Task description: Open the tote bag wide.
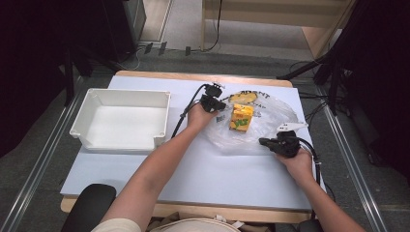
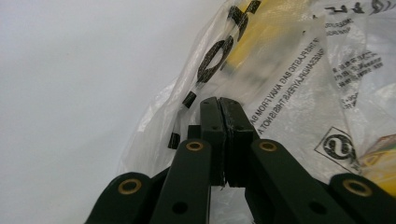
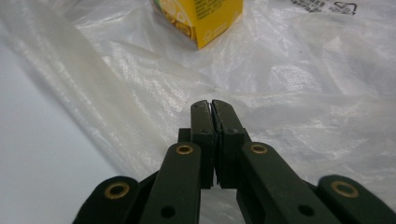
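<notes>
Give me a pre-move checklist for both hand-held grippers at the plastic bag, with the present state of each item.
1. Left hand-held gripper jaws shut at the plastic bag edge: ok.
2. Film actually pinched between the left jaws: cannot tell.
3. Right hand-held gripper jaws shut over the bag: ok.
4. Film pinched between the right jaws: cannot tell.
5. Yellow carton lying inside the bag, between the two grippers: ok.
6. White bin apart from the bag, to the left in the high view: ok.

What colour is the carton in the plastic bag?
Yellow, with green and orange print: the carton, best in the high view.
</notes>
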`<state>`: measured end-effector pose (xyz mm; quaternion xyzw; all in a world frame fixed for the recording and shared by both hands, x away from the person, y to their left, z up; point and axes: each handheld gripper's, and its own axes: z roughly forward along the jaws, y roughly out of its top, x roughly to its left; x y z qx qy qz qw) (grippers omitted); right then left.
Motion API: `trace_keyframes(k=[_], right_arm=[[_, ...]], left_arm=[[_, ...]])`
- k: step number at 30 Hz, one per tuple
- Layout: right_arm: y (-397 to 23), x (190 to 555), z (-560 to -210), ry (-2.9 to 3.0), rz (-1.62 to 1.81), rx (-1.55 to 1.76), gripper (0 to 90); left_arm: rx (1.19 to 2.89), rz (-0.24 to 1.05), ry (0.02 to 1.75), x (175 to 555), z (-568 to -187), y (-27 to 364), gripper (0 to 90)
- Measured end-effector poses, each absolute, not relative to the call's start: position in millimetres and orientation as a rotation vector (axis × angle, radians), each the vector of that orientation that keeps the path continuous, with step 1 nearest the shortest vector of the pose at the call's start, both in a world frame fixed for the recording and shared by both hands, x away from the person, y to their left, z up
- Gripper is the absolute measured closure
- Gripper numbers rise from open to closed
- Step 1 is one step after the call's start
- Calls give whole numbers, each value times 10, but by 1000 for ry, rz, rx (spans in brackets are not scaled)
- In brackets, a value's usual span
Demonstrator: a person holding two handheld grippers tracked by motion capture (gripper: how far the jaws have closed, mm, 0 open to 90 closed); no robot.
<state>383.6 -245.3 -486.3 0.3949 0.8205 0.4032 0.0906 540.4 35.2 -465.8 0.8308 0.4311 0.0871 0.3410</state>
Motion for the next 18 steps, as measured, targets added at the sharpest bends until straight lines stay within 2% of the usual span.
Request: trace_keyframes(k=[4, 10, 18], right_arm=[[-2481, 3675, -4858, 2470, 1196, 1129, 896], [-2510, 3639, -4821, 2487, 1192, 1180, 894], [-2365, 3667, -4480, 2417, 1227, 1117, 866]], left_arm=[[2158, 256, 1143, 5440, -4655, 411, 899], [2141, 179, 1129, 5416, -4614, 431, 877], [2142, 146, 1041, 5333, -4383, 452, 826]])
